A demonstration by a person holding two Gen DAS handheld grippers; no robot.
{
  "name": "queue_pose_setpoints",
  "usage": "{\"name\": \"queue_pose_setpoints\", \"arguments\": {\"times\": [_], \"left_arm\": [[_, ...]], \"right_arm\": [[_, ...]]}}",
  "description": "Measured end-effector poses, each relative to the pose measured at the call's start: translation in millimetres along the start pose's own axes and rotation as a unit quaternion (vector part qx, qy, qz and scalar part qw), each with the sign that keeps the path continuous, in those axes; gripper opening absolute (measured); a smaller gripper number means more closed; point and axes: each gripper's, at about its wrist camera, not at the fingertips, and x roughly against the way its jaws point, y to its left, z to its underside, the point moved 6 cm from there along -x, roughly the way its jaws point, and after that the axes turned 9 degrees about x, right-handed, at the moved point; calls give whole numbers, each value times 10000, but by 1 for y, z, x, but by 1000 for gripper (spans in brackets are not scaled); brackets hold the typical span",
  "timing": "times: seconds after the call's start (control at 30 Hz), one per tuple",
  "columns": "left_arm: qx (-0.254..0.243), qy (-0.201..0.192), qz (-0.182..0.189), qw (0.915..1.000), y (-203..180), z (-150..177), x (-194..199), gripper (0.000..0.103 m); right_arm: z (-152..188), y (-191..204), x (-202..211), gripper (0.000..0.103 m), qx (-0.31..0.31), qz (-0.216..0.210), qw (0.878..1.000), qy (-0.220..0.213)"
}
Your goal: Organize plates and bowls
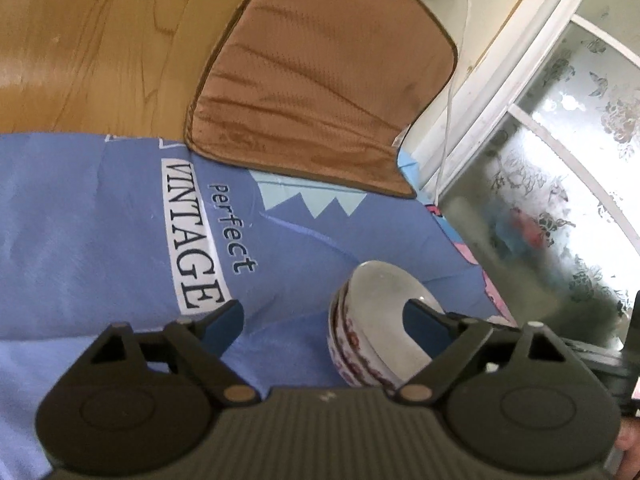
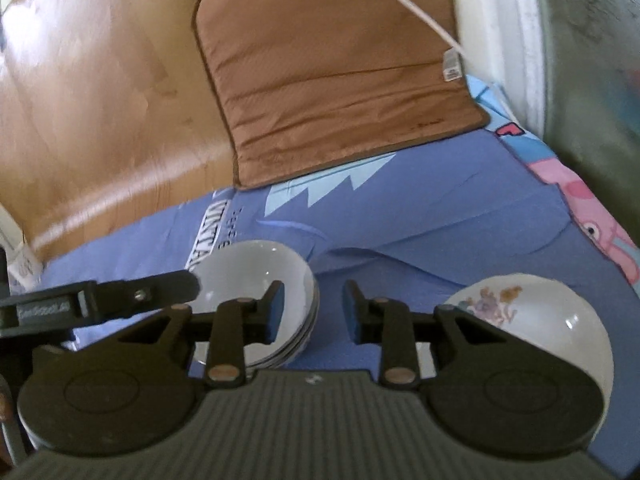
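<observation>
A stack of white bowls (image 1: 372, 320) with red patterned sides stands on the blue cloth (image 1: 100, 220). My left gripper (image 1: 324, 320) is open wide, its right finger over the stack's top bowl and its left finger outside the rim. In the right wrist view the same stack (image 2: 256, 276) sits at left, with the left gripper's finger (image 2: 160, 286) reaching over it. A single white bowl with a flower print (image 2: 532, 312) sits at right. My right gripper (image 2: 314, 308) is open and empty, above the cloth between the stack and the flowered bowl.
A brown cushion pad (image 1: 320, 80) lies at the back on the wooden surface (image 1: 80, 40). A white cable (image 2: 412, 4) crosses it. A frosted patterned window (image 1: 560, 160) and a wall run along the right. The blue cloth (image 2: 440, 220) has print and pink cartoon figures.
</observation>
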Motion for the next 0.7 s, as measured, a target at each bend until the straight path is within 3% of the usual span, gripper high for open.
{"name": "queue_pose_setpoints", "arguments": {"times": [0.1, 0.2, 0.33, 0.43, 0.57, 0.7], "left_arm": [[-4, 140, -29, 9999, -1, 2, -9, 79], [196, 499, 98, 9985, 2, 7, -21, 58], [400, 574, 375, 9968, 4, 14, -25, 30], [612, 580, 344, 9958, 2, 14, -19, 32], [482, 424, 368, 9973, -18, 9, -7, 31], [176, 413, 589, 9973, -61, 8, -7, 31]], "right_arm": [[3, 1, -10, 34, 46, -20, 9998, 187], [6, 0, -21, 34, -96, -195, 9987, 461], [6, 5, -23, 27, -180, -281, 9986, 420], [4, 13, -15, 21, -32, -242, 9994, 245], [1, 15, 1, 21, 2, -220, 9998, -10], [-7, 0, 33, 21, -44, -27, 9991, -422]]}}
